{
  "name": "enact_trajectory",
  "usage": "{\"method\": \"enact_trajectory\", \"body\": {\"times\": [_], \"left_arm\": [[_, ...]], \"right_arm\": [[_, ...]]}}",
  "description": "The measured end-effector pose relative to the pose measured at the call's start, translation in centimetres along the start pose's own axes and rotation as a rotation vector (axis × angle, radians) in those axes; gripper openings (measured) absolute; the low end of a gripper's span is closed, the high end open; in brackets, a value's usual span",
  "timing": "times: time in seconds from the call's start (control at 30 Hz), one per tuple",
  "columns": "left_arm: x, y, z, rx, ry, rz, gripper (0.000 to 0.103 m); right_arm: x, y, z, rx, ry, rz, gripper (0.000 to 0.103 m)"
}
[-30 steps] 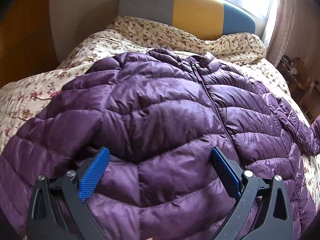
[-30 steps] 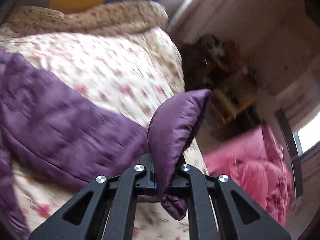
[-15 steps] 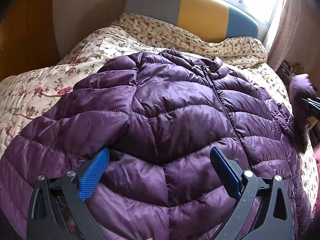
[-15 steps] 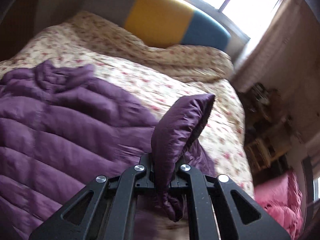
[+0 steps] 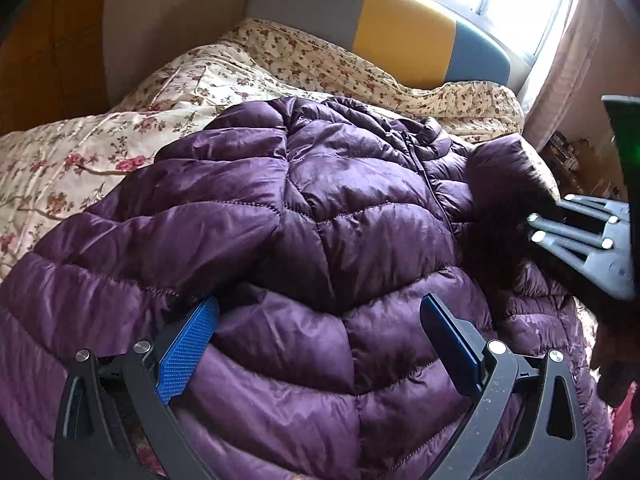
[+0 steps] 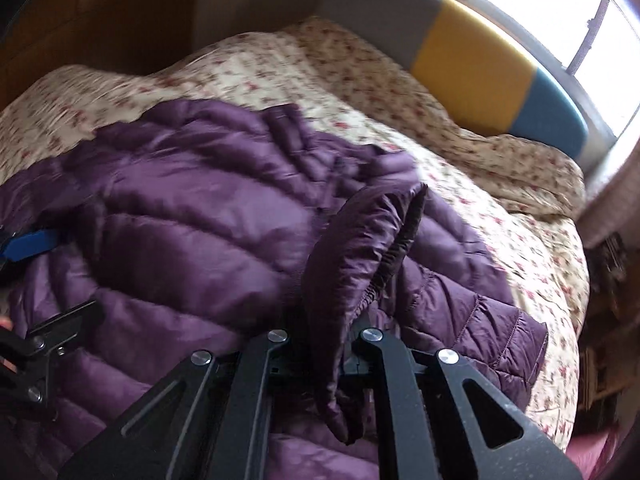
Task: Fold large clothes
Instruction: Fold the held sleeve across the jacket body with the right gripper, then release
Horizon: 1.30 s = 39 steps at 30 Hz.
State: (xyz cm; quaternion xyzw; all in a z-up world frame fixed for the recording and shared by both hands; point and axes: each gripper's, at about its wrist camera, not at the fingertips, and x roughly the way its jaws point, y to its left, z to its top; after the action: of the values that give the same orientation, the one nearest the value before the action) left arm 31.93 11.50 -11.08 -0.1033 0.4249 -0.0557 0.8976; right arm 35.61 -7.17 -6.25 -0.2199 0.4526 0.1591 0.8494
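1. Left wrist view, contents. We logged a purple puffer jacket (image 5: 320, 216) spread front-up on a floral quilt (image 5: 100, 152), its collar at the far end from our left gripper (image 5: 320, 344) and its body directly ahead of and under that tool.
2. Left wrist view, tool state. Our left gripper stood wide apart, blue pads (image 5: 188, 352) resting over the lower body, nothing pinched between them.
3. Left wrist view, other tool. To the right of our left gripper we noted the right gripper (image 5: 532, 228), coming in over the zip side with a dark fold of fabric.
4. Right wrist view, tool state. Our right gripper (image 6: 324, 360) was clamped on the sleeve cuff (image 6: 376, 264), which rose between the jaws with its elastic edge facing right.
5. Right wrist view, step in hand. We judged this to be the sleeve fold across the chest. To do it well, we thought the cuff should be laid flat past the zip, the sleeve untwisted, before letting go; the left tool could hold the body against dragging.
6. Right wrist view, edges and room. Beyond and right of the tool lay bare quilt; the bed edge fell away at far right; the headboard (image 6: 460, 52) stood well ahead. We saw nothing blocking the path leftward.
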Motion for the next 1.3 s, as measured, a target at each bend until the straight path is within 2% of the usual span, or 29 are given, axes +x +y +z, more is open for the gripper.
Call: {"method": "enact_trajectory", "body": {"times": [0.03,0.1,0.13,0.23,0.4,0.5,0.6,0.7,0.77,0.87,0.9,0.93,1.0,1.03,1.17,1.3], "left_arm": [[-0.1,0.1,0.0,-0.003,-0.002,0.000,0.100],[-0.4,-0.1,0.0,0.001,-0.010,0.004,0.100],[-0.6,-0.1,0.0,-0.001,-0.011,0.000,0.100],[-0.8,-0.3,0.1,-0.010,-0.011,-0.016,0.100],[-1.8,-1.1,0.6,-0.012,-0.026,-0.045,0.100],[-2.1,-2.1,1.3,-0.002,-0.028,-0.081,0.096],[-1.9,-3.4,2.1,-0.014,-0.024,-0.132,0.096],[-1.0,-4.8,2.7,-0.015,-0.008,-0.156,0.096],[0.3,-5.9,3.0,-0.006,0.026,-0.145,0.095],[2.9,-6.8,3.1,0.005,0.096,-0.122,0.075],[3.4,-6.9,3.0,0.000,0.111,-0.126,0.064],[3.8,-6.9,2.8,-0.002,0.121,-0.134,0.046],[4.1,-6.8,2.7,0.005,0.117,-0.126,0.022],[3.9,-6.6,2.7,-0.003,0.101,-0.132,0.016],[2.7,-5.3,2.6,-0.010,0.060,-0.132,0.013],[2.1,-4.3,2.3,-0.005,0.047,-0.109,0.013]], "right_arm": [[0.0,0.4,-0.1,-0.010,0.001,-0.005,0.014],[-0.2,1.0,-0.6,-0.024,-0.003,-0.016,0.052],[-0.4,1.1,-0.7,-0.029,-0.012,-0.021,0.056],[-1.3,1.2,-1.4,-0.046,-0.027,-0.033,0.057],[-4.1,0.2,-2.9,-0.069,-0.061,-0.077,0.080],[-5.7,-1.2,-4.0,-0.055,-0.078,-0.090,0.087],[-6.8,-3.9,-5.4,0.011,-0.081,-0.092,0.091],[-7.1,-7.1,-6.8,0.097,-0.072,-0.114,0.092],[-6.9,-9.2,-7.7,0.163,-0.058,-0.135,0.092],[-5.8,-12.7,-9.1,0.297,-0.034,-0.160,0.091],[-5.5,-13.5,-9.4,0.325,-0.030,-0.167,0.091],[-5.3,-14.1,-9.6,0.347,-0.025,-0.174,0.091],[-4.4,-15.4,-10.0,0.406,-0.017,-0.179,0.091],[-4.0,-15.9,-10.1,0.433,-0.017,-0.177,0.091],[-2.6,-16.9,-10.4,0.508,-0.015,-0.139,0.088],[-0.5,-16.1,-9.5,0.495,0.000,-0.112,0.087]]}}
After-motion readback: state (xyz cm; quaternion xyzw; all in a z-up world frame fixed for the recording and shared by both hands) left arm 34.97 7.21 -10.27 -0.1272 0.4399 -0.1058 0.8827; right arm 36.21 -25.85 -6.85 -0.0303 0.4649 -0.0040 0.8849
